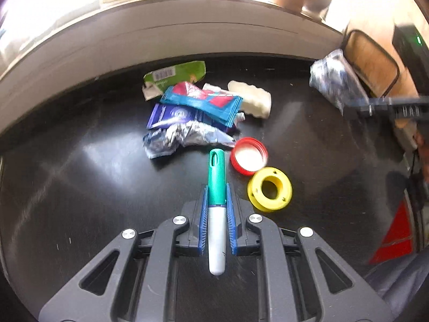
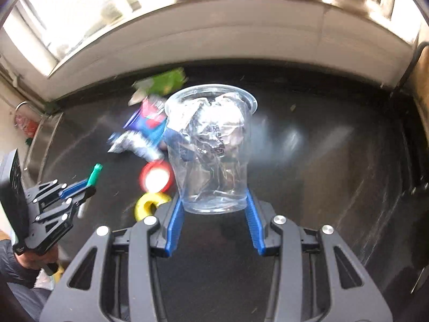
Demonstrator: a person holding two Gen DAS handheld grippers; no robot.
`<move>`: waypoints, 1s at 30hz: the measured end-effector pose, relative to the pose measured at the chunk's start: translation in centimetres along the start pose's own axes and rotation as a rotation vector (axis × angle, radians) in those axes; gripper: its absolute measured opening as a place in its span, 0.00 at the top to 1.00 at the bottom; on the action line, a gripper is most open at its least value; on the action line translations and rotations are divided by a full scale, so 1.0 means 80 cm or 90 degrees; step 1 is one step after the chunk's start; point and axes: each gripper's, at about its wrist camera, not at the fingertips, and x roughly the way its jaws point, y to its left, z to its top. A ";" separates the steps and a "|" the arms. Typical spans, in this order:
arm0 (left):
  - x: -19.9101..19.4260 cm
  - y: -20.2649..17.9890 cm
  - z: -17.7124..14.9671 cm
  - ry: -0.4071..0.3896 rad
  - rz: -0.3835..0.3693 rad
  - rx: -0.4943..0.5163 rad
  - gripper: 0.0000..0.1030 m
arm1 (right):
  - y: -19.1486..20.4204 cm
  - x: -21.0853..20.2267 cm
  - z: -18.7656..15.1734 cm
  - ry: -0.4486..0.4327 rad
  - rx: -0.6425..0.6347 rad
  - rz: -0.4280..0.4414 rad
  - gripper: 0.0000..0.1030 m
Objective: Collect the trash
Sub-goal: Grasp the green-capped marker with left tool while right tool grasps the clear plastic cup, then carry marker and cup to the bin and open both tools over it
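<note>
Through the left wrist camera, we are gripping a marker [image 1: 216,214] with a green cap and grey barrel in the left gripper [image 1: 216,196], its jaws closing narrowly on the marker where cap meets barrel. The marker is pointing forward over the dark surface [image 1: 80,177]. Just beyond its tip, a heap of wrappers [image 1: 187,115] is lying: a green one at the back, a blue and red one over a purple one, and crumpled foil nearest us. A white foam piece [image 1: 252,98] is sitting just beside the heap. A red lid [image 1: 248,156] is resting open side up, touching a yellow ring [image 1: 269,189] beside it.

Through the right wrist camera, we are holding a clear plastic cup [image 2: 211,147] upright in the right gripper [image 2: 214,201], the jaws pressing its base from both sides. Crumpled foil wrapping [image 2: 214,126] is filling the cup nearly to the rim. The blurred heap, red lid and yellow ring are lying to the left of the cup on the surface.
</note>
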 end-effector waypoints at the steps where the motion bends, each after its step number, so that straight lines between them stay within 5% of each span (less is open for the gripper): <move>1: -0.002 -0.002 -0.003 0.003 0.000 -0.003 0.88 | 0.008 0.003 -0.005 0.015 -0.012 -0.011 0.58; 5: -0.015 -0.008 -0.017 -0.001 0.020 0.001 0.88 | 0.017 0.028 -0.019 0.093 -0.009 -0.052 0.59; 8: -0.028 -0.008 -0.022 -0.011 0.028 -0.002 0.88 | 0.028 0.008 -0.010 0.039 -0.029 -0.046 0.58; 10: -0.033 -0.007 -0.021 -0.019 0.033 -0.003 0.88 | 0.030 0.024 -0.010 0.067 -0.035 -0.056 0.59; 19: -0.060 0.002 -0.023 -0.040 0.080 -0.014 0.88 | 0.050 0.004 -0.010 0.023 -0.062 -0.031 0.58; 30: -0.136 0.075 -0.068 -0.069 0.159 -0.132 0.88 | 0.217 -0.015 0.003 -0.027 -0.248 0.082 0.58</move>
